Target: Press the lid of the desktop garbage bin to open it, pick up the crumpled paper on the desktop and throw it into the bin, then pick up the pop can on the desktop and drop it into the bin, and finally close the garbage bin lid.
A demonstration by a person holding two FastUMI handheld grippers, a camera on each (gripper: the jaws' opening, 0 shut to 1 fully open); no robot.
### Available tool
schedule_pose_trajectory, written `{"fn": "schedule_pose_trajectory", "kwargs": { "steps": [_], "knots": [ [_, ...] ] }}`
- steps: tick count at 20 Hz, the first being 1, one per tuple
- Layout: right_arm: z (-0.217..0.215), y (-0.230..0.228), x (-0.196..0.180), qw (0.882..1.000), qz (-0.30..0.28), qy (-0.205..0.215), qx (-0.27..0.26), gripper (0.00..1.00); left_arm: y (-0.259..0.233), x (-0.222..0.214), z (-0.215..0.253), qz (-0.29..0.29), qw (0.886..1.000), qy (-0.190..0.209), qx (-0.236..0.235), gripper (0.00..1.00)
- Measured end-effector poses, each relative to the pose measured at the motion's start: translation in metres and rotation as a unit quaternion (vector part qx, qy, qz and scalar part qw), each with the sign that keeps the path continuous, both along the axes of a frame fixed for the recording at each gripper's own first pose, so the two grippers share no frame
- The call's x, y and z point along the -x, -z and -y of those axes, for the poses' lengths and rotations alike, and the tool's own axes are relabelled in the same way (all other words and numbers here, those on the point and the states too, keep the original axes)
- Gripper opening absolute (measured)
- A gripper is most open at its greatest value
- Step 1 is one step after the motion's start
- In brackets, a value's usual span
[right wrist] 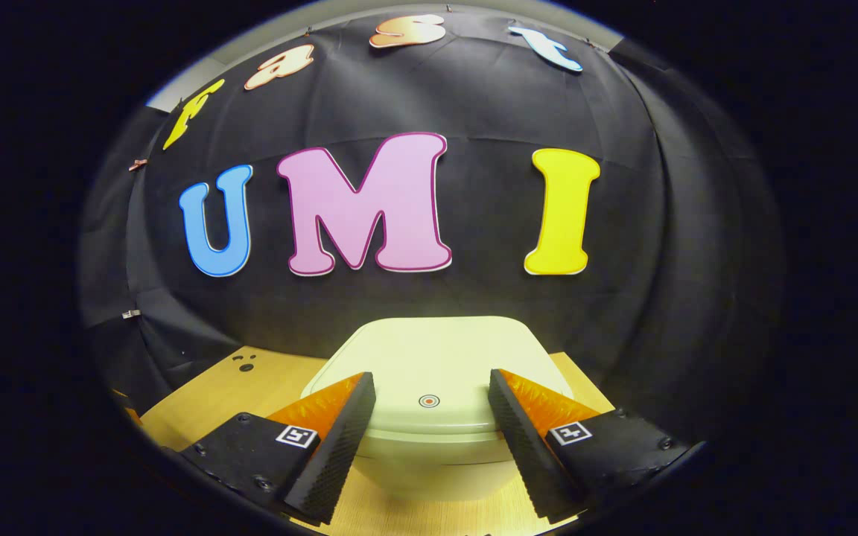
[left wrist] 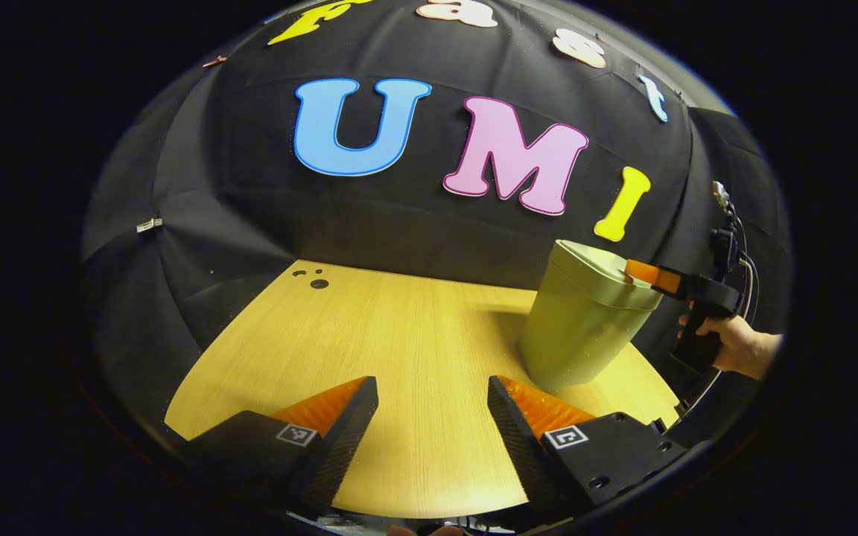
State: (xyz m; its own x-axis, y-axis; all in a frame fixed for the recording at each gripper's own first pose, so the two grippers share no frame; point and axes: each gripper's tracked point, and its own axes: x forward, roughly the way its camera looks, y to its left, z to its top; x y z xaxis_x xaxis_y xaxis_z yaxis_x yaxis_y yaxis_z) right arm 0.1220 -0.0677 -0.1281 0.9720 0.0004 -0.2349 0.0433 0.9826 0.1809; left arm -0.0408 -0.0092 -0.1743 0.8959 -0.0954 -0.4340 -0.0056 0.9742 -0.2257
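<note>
garbage bin [left wrist: 585, 320] stands on the desk [left wrist: 399, 350], lid [right wrist: 436, 365] shut. left gripper [left wrist: 433, 402] hovers over bare wood, fingers apart, likely waiting. right gripper [right wrist: 433, 402], fingers apart and empty, sits at the lid's marked spot [right wrist: 429, 400], apparently lined up to press.

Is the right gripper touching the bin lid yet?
Cannot tell. In the left gripper view the right gripper sits at the bin lid edge with no clear gap or contact; the right gripper view shows open fingers straddling the lid.
</note>
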Motion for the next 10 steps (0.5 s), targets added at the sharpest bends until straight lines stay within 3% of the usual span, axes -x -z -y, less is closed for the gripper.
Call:
{"fn": "schedule_pose_trajectory", "kwargs": {
  "steps": [4, 10],
  "knots": [
    [-0.013, -0.011, 0.007, 1.000, -0.017, -0.018, -0.017, 0.99, -0.002, -0.001, 0.002, 0.002, 1.000, 0.001, 0.002, 0.95],
    [-0.019, -0.051, 0.024, 1.000, 0.012, -0.018, -0.020, 0.99, -0.007, -0.004, 0.007, 0.006, 1.000, 0.007, 0.003, 0.95]
  ]
}}
